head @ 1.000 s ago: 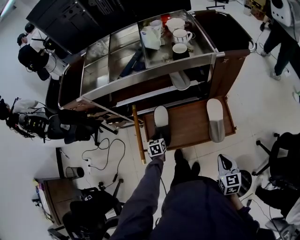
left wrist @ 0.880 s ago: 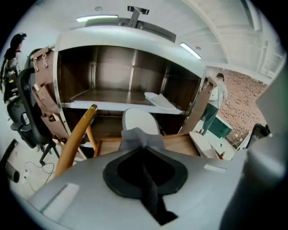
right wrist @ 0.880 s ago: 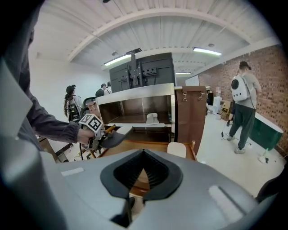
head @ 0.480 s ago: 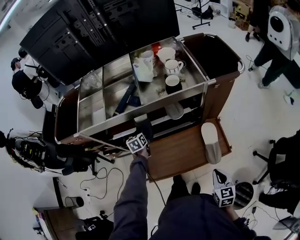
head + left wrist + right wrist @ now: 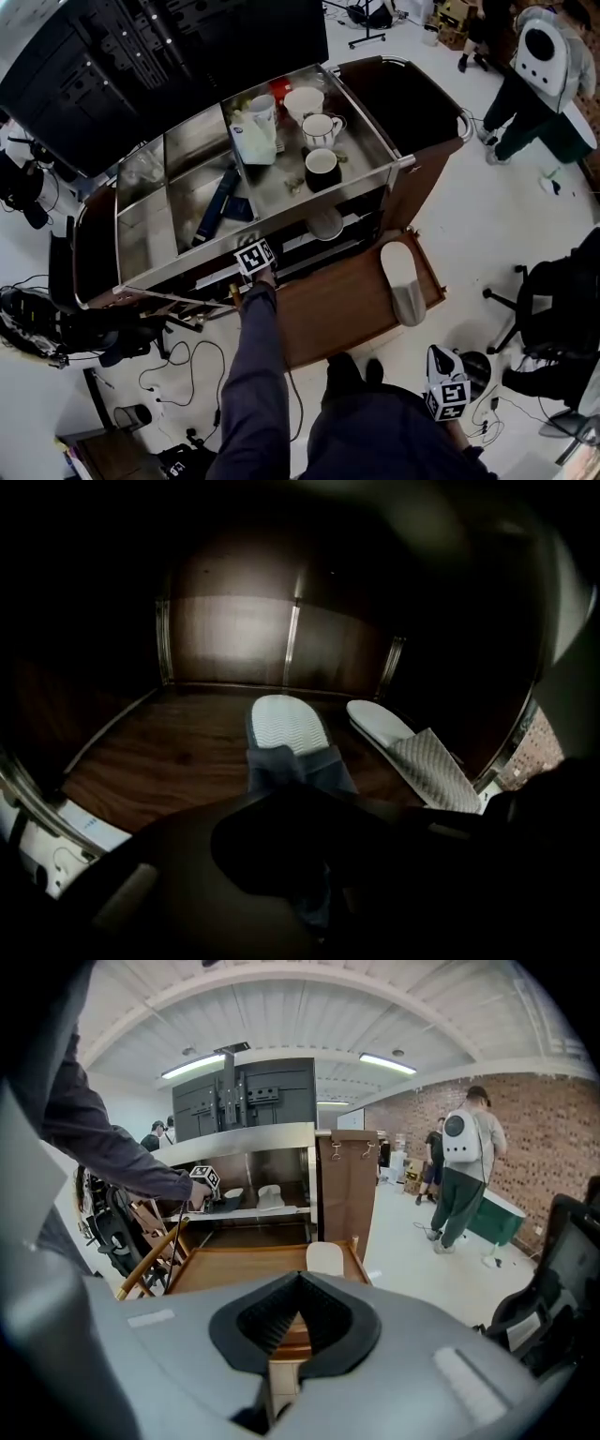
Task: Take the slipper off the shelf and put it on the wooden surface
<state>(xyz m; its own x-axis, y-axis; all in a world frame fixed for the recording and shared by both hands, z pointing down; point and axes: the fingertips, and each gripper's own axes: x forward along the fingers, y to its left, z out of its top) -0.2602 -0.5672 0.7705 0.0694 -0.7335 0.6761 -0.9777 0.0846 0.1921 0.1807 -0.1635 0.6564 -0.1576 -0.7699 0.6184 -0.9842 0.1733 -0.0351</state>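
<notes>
A slipper (image 5: 286,738) with a white ribbed sole and a dark blue strap lies on the dark wooden shelf (image 5: 150,761) inside the cart. Its near end sits between the jaws of my left gripper (image 5: 314,892), which are opening. A second white and grey slipper (image 5: 412,752) lies just to its right on the same shelf. In the head view only the left gripper's marker cube (image 5: 255,256) shows at the shelf's edge. Another slipper (image 5: 403,281) rests on the low wooden surface (image 5: 328,314). My right gripper (image 5: 439,356) hangs by my right side, shut and empty.
The cart's steel top (image 5: 366,155) carries white cups (image 5: 319,127), a black cup (image 5: 322,167) and a blue object (image 5: 214,206). A person with a backpack (image 5: 539,75) stands at the far right. A wooden stick (image 5: 150,1255) leans left of the cart. Black chairs (image 5: 562,319) flank me.
The left gripper carried the blue-strapped slipper from the low wooden surface up and left into the cart's shelf. The right gripper stayed by my side.
</notes>
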